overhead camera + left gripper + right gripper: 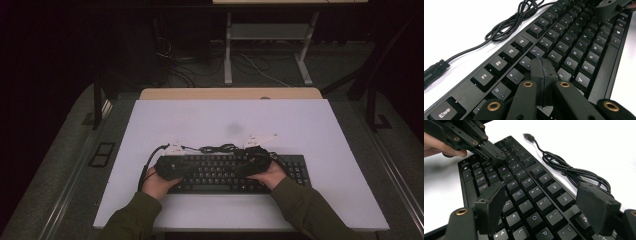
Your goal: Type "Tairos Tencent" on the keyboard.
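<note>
A black keyboard (227, 172) lies on the white tabletop (300, 125) near its front edge. Its cable (220, 148) is bundled in loose loops just behind it. My left gripper (192, 167) is over the keyboard's left half. In the left gripper view, the left gripper (544, 65) has its jaws pressed together with nothing between them, the tip down at the keys beside R. My right gripper (241, 167) hovers over the right half, pointing toward the left one. In the right gripper view, the right gripper (542, 205) stands open above the letter keys, holding nothing.
The cable (574, 172) ends in a USB plug (528, 136) lying loose on the white surface behind the keyboard. A wooden strip (230, 93) borders the table's far edge. Beyond it are a desk frame (270, 45) and floor cables.
</note>
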